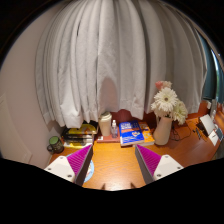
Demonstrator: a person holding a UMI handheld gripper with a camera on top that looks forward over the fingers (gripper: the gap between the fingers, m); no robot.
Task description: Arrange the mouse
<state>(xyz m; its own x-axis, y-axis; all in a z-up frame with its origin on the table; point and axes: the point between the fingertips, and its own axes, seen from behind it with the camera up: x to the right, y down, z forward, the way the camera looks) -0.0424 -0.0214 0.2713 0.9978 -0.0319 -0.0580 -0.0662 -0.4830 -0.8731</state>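
Gripper view has you looking across a wooden desk (112, 170) toward a wall of pale curtains (110, 55), and honestly the mouse isn't anywhere I can pick out. Nothing mouse-shaped on the bare wood ahead of the fingers or in the clutter at the back, so it's either out of sight or hidden behind something.

The gripper (113, 160) is spread wide with nothing in it. Both magenta pads (78, 160) are well apart, with only bare desk between them.

What is there: a vase of flowers (165, 115) standing beyond the right finger, a blue book or box (131, 132) leaning near the middle back, a pale cup-like thing (106, 125) just beside it, a yellowish stack (78, 134) further left, and a small dark jar (55, 144) at the far left. Something white and flat (211, 127) sits off past the vase; can't tell what it is.

My take on doing this step well: you're still hunting, so don't commit to a reach. Tilt the gripper down and sweep slowly along the near part of the desk, since that's where a mouse would likely sit and it's mostly below what the camera catches. Keep the fingers as wide as they are so you can drop them around the mouse from above once you spot it. Watch the vase when swinging right, it looks top-heavy and would probably tip with a nudge.
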